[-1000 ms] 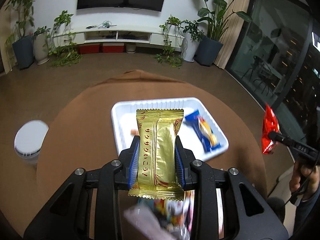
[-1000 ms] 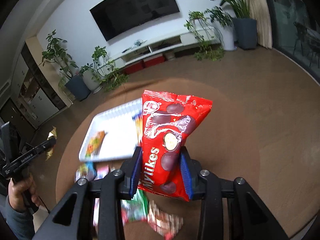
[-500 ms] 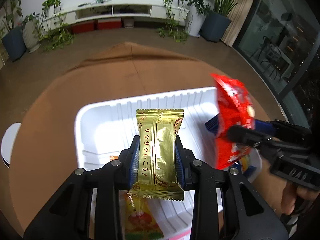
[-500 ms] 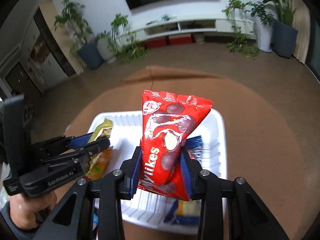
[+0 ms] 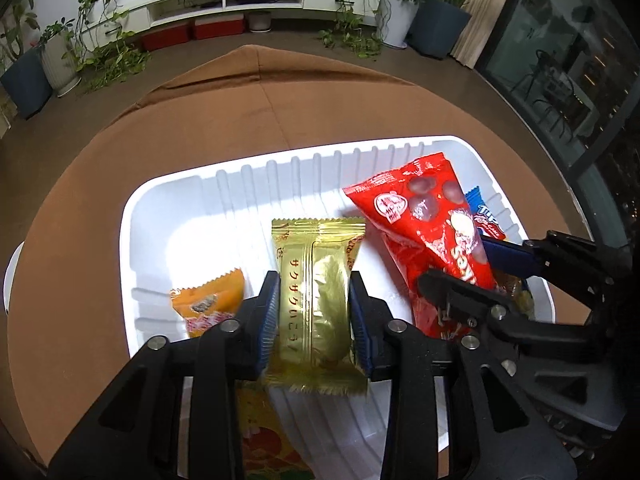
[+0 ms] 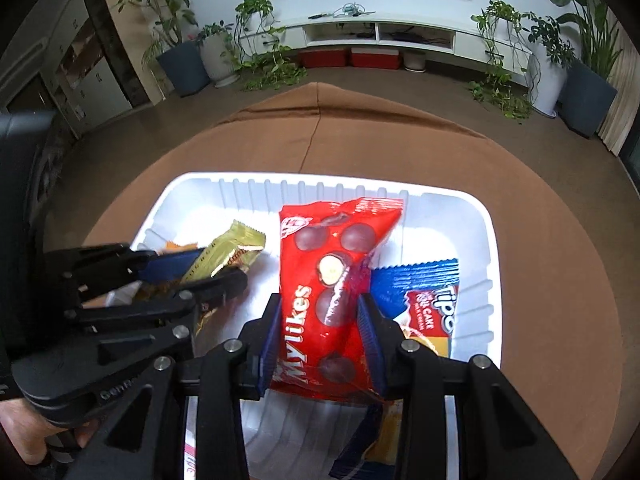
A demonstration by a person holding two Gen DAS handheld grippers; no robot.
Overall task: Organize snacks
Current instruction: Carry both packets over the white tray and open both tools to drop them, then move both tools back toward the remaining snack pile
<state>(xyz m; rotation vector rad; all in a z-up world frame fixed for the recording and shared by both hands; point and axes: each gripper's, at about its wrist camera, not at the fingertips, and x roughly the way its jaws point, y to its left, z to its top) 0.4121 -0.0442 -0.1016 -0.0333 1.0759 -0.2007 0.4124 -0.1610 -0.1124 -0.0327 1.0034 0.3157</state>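
My left gripper (image 5: 314, 312) is shut on a gold snack packet (image 5: 318, 300) and holds it low over the white tray (image 5: 224, 184). My right gripper (image 6: 322, 332) is shut on a red Mylikes bag (image 6: 332, 280), also low inside the tray (image 6: 492, 240). In the left wrist view the red bag (image 5: 424, 224) and right gripper (image 5: 480, 276) sit just right of the gold packet. In the right wrist view the left gripper (image 6: 188, 276) and gold packet (image 6: 232, 252) are at left.
An orange packet (image 5: 212, 300) lies in the tray at left. A blue Tipo packet (image 6: 428, 296) lies at the tray's right. The tray rests on a round brown table (image 5: 248, 100). Plants and a TV shelf stand beyond.
Both grippers moved forward and down into the tray with their packets. They now sit side by side, close together.
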